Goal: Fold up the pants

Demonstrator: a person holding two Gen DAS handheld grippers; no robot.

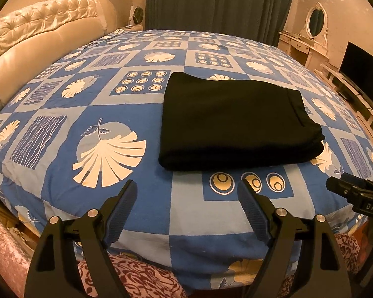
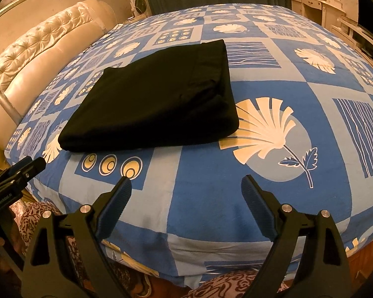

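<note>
While both of my tongs hang just short of the bed's near edge, neither one holds anything. Nearest me, my left gripper [image 1: 186, 188] stands with its ribbed blue pads spread wide over the bedspread [image 1: 191, 213], and my right gripper [image 2: 186, 183] is spread just as wide a little to the right. From the left wrist view I can see the tip of the right one at the far right edge; from the right wrist view the left one pokes in at the left edge.

Just beyond the fingertips lies a row of cream circles printed on the blue-and-white patchwork cover. Past that row sit the pants [image 1: 233, 121], black, folded into a thick flat rectangle, lying on the cover apart from both tongs.

Farther off, on the left, runs a cream tufted headboard [image 1: 42, 29]. Dark curtains [image 1: 218, 2] hang at the far side, and a white dressing table with an oval mirror [image 1: 316, 19] stands far right beside a dark screen [image 1: 363, 74].
</note>
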